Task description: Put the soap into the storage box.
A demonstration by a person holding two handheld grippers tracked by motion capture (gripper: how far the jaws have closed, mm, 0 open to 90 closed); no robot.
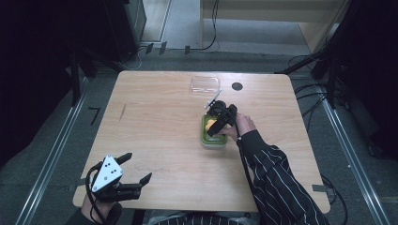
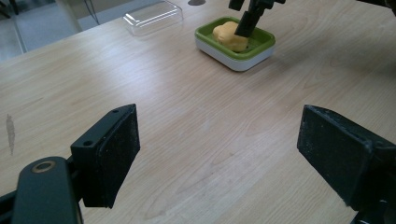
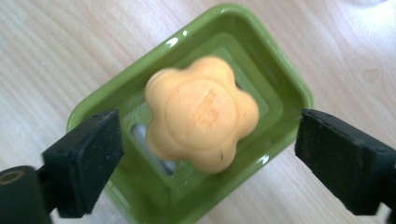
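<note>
I see my right tongs (image 3: 205,154) spread wide over the green dish (image 3: 275,79), straddling the orange soap (image 3: 201,112) lying in it untouched, while my left tongs (image 2: 219,154) hang open well nearer me.

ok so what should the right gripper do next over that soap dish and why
Probably close the right gripper on the soap. Its jaws stand open on either side of the soap, which lies in the green dish, with gaps on both sides. The left gripper is open, far off.
</note>
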